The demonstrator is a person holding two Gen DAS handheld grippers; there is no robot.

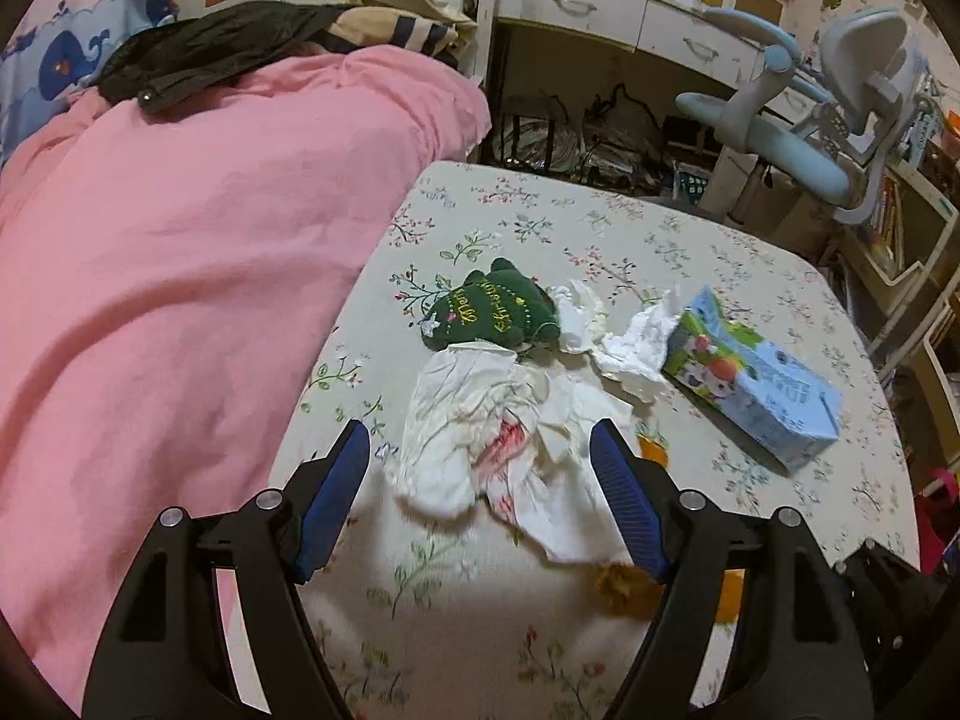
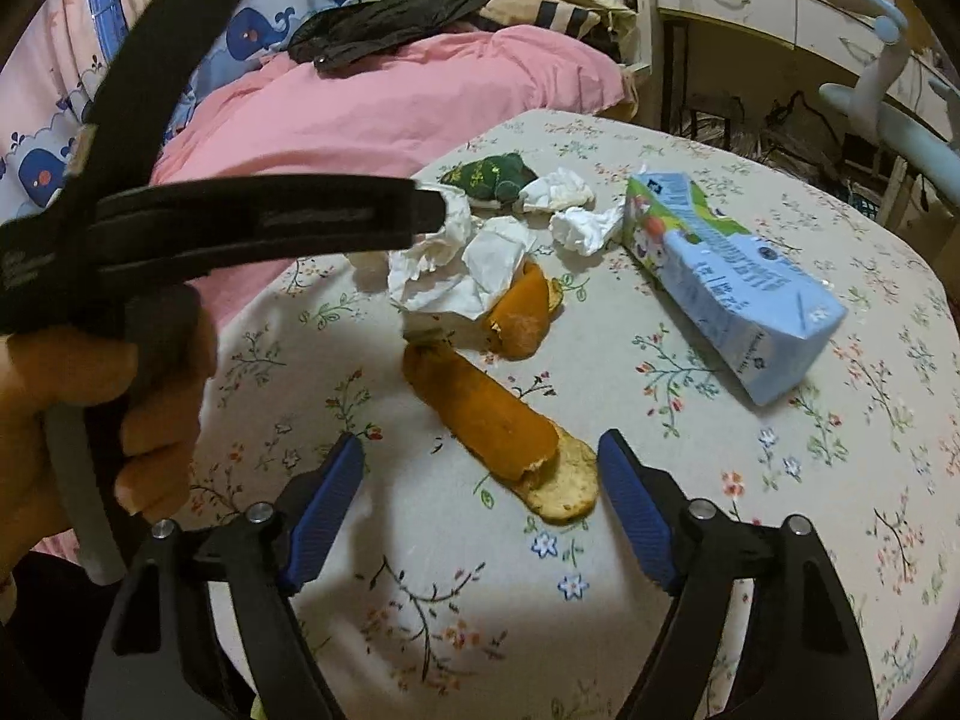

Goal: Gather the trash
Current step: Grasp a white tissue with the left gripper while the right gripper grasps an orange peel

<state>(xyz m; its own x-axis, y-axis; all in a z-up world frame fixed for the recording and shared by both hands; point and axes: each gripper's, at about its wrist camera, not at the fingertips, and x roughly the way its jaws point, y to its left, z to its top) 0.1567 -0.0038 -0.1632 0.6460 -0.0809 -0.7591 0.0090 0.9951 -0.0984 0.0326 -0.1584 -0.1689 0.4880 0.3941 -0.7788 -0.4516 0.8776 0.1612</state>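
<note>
- Several pieces of trash lie on the floral tablecloth [image 1: 690, 252].
- Between the wide-apart jaws of the left gripper [image 1: 480, 456] lies a crumpled white tissue [image 1: 480, 450] with red stains; the fingers do not touch it.
- Beyond it are a green plush toy [image 1: 492, 306], more crumpled tissues [image 1: 630, 342] and, to the right, a blue carton [image 1: 756, 384] on its side.
- The right gripper [image 2: 480, 468] is also spread apart, with a long orange peel [image 2: 498, 426] between the jaws.
- A second orange peel [image 2: 522, 318] lies further ahead, partly under tissue.
- Far left is a pink blanket [image 1: 180, 252].
</note>
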